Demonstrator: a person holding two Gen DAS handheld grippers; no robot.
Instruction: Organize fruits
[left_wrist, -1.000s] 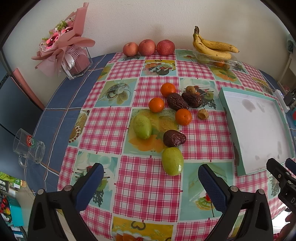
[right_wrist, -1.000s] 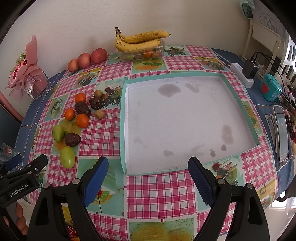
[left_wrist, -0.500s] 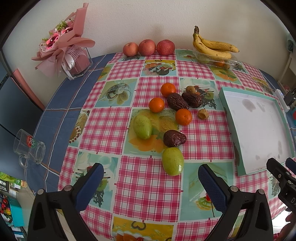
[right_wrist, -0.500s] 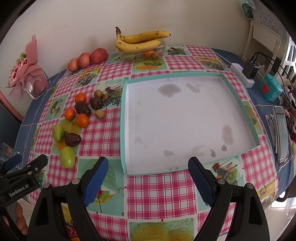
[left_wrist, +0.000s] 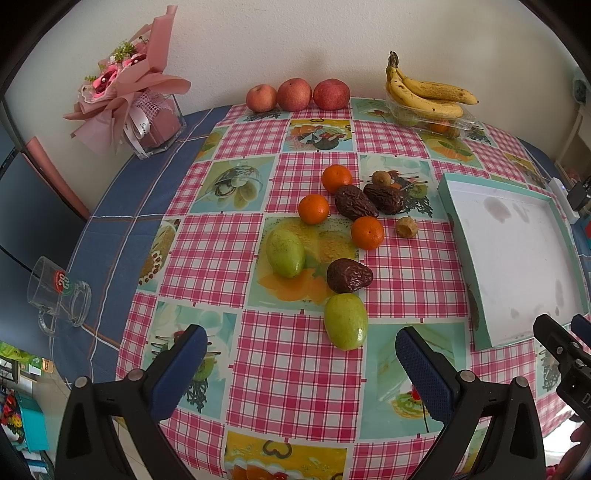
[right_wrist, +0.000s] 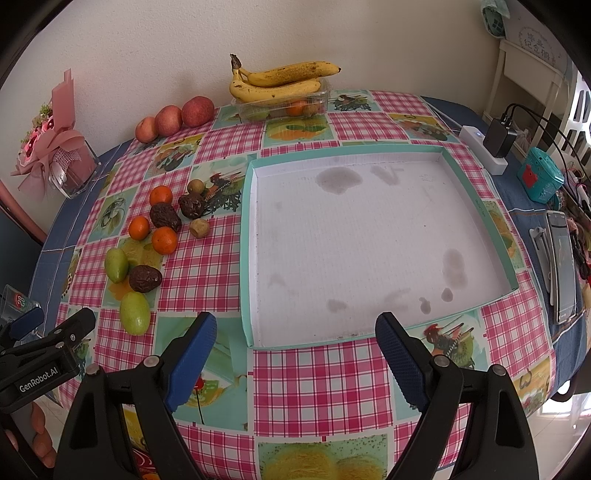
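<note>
Loose fruit lies in a cluster on the checked tablecloth: two green fruits (left_wrist: 345, 320) (left_wrist: 285, 252), three oranges (left_wrist: 367, 232), three dark wrinkled fruits (left_wrist: 349, 275) and two small brown ones (left_wrist: 406, 227). The cluster also shows in the right wrist view (right_wrist: 135, 312). A white tray with a teal rim (right_wrist: 246, 258) sits empty to its right. My left gripper (left_wrist: 299, 362) is open and empty just short of the nearest green fruit. My right gripper (right_wrist: 295, 350) is open and empty before the tray's near edge.
Three apples (left_wrist: 294, 94) and bananas on a plastic box (left_wrist: 428, 96) stand at the back. A pink bouquet in a glass box (left_wrist: 129, 96) and a glass mug (left_wrist: 59, 295) are at the left. A power strip (right_wrist: 484, 151), teal box (right_wrist: 539, 179) and phone (right_wrist: 563, 258) lie at the right.
</note>
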